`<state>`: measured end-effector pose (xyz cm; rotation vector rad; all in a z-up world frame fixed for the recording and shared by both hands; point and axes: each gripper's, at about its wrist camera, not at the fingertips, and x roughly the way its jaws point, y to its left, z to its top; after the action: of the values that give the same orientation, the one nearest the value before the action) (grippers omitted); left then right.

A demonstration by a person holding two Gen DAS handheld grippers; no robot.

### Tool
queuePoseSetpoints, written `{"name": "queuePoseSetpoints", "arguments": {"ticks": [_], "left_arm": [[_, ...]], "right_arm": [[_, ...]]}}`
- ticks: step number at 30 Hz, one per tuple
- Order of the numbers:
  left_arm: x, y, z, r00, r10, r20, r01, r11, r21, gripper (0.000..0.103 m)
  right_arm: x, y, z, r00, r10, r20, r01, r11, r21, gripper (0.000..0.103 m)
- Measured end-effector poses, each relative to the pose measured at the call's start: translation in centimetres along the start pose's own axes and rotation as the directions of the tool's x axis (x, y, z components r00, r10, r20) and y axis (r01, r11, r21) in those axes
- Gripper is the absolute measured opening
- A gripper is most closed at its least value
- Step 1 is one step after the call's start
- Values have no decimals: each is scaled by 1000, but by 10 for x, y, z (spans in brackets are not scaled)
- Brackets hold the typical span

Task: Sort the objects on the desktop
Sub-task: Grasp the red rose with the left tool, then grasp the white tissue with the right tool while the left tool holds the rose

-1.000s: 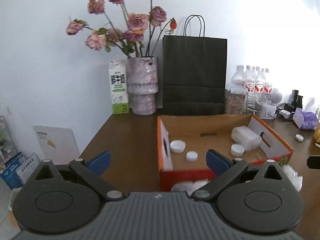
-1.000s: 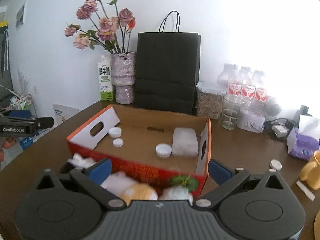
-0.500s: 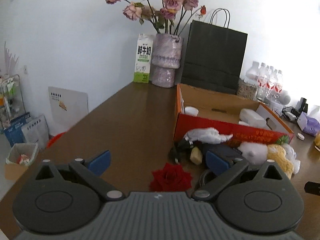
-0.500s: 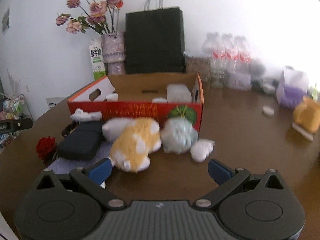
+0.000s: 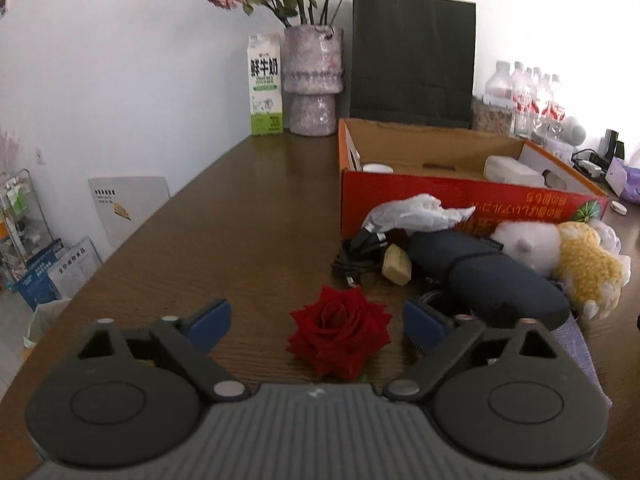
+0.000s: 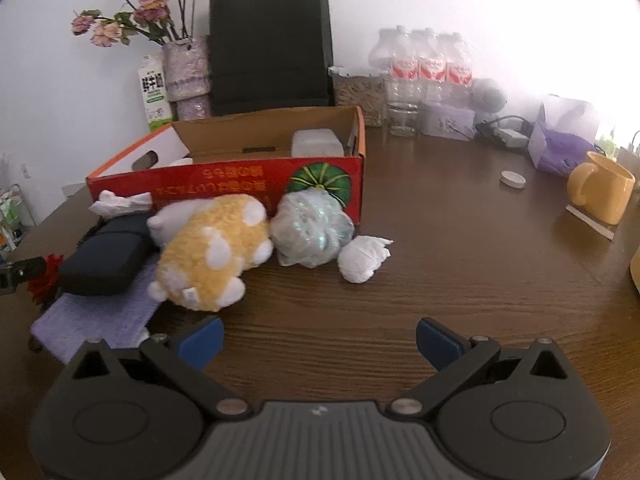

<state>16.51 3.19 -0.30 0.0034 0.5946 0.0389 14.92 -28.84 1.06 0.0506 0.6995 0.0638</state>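
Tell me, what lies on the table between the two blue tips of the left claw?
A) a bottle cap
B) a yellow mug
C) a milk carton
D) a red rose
D: the red rose lies on the table between the open left claw's tips, untouched.

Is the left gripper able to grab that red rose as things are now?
Probably yes. The red rose lies alone on the table, right between the left gripper's open fingers, which have just been closing in. Nothing blocks it; the dark pouch sits off to one side.
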Motion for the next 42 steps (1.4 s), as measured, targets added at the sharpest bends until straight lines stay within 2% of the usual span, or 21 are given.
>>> {"name": "queuePoseSetpoints", "arguments": {"ticks": [2,7,8,9,10,16,25,31,34,36,38,42], "left_arm": [[6,0,-1,1000,-5,-14,5,1000,-1,86],[18,0,-2,998,-28,-55,27,1000,-15,61],[20,0,-2,998,-29,-64,28,999,-18,60],[21,1,-2,997,-33,-69,32,999,-22,45],[23,1,-1,996,-40,-78,38,999,-26,41],[23,1,9,998,-37,-44,35,999,-35,38],[25,-4,23,1000,-28,-8,27,999,-38,38],[28,-4,24,1000,-22,-17,21,999,-41,38],[28,-4,23,1000,-18,-15,18,999,-42,38],[26,-4,23,1000,-17,-12,17,999,-43,38],[24,-4,23,1000,-16,-10,15,999,-45,38],[20,-3,22,1000,-16,0,16,999,-46,38]], "right_arm": [[5,-2,1,1000,-2,-7,2,1000,0,103],[18,-8,5,1000,-18,-15,18,1000,2,103],[21,-10,6,1000,-21,-16,22,1000,2,103],[24,-12,8,999,-27,-17,27,1000,3,103],[26,-14,9,999,-31,-19,31,1000,3,103],[40,-22,17,998,-59,-15,58,998,-21,102],[61,-29,33,998,-68,-17,66,996,-60,92],[67,-31,38,998,-53,-14,52,996,-73,72],[67,-31,40,999,-38,-8,37,996,-85,56],[67,-30,41,1000,-26,-6,25,996,-89,37],[65,-28,40,1000,-20,-5,19,995,-93,26],[59,-27,37,1000,-18,9,19,996,-88,22]]}}
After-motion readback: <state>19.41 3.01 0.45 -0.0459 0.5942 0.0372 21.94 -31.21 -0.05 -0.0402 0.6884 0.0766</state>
